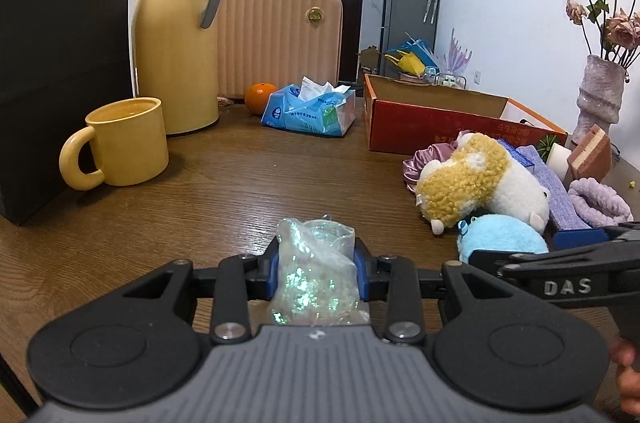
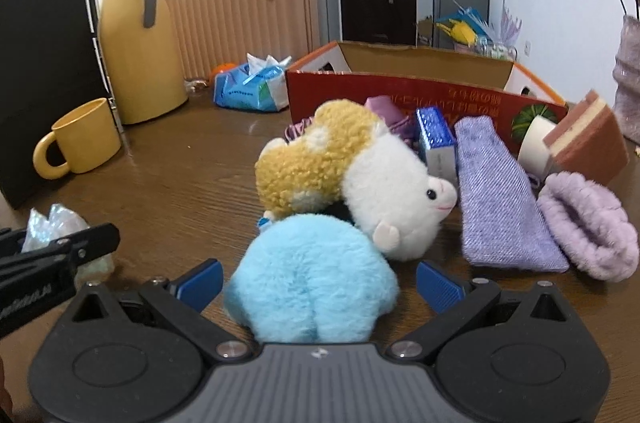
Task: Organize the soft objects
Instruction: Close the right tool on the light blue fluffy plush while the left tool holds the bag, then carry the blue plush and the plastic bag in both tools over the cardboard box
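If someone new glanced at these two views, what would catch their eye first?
Probably the fluffy blue plush, sitting on the table between the open pads of the right gripper. Next, the shimmering plastic bag pinched in the left gripper, then the yellow-and-white stuffed animal lying before the red cardboard box.

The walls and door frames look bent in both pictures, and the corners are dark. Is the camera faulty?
No, that is fisheye distortion. In the left wrist view the black paper bag bows outward and the corners go dark. In the right wrist view the red box curves and window light glares off the table.
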Available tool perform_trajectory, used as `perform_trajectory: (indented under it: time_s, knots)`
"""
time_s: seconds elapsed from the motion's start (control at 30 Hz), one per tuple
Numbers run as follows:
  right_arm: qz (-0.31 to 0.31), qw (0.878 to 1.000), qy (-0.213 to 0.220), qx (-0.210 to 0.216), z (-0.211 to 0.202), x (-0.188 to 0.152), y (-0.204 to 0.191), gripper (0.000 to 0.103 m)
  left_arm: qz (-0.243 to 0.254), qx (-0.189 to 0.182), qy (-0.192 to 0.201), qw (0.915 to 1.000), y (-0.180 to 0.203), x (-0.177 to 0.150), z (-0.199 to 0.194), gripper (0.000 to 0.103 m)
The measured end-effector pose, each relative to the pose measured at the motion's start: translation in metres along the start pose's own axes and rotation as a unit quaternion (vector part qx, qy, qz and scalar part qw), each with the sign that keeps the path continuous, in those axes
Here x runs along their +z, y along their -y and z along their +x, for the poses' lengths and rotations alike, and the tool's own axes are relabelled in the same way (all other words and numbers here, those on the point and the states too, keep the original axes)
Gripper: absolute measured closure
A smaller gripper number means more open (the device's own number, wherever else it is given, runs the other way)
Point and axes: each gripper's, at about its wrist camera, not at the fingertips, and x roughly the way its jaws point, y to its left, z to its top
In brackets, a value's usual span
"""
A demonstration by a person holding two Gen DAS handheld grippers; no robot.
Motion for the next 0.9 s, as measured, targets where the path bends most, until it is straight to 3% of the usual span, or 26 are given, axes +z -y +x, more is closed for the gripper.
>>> perform_trajectory:
  time_s: [0.23,0.4,0.6,0.9]
  knots:
    - [0.001,1.0,-0.026,-0.01,0.015,-0.003,-0.005,0.007,0.001,0.0,-0.001,1.0,0.0,0.0,0.0,0.068]
    - [-0.023,0.999,-0.021,-0.026,0.015,-0.006,-0.013,0.013,0.0,0.001,-0.002,1.0,0.0,-0.001,0.0,0.068]
    - [-0.03,0.999,-0.019,-0.016,0.012,-0.006,-0.013,0.017,-0.001,-0.001,-0.001,1.0,0.0,-0.001,0.0,0.068]
    - [-0.043,0.999,0.006,-0.004,-0.007,-0.009,-0.016,0.018,-0.005,0.001,0.007,1.0,-0.001,0.0,-0.003,0.068]
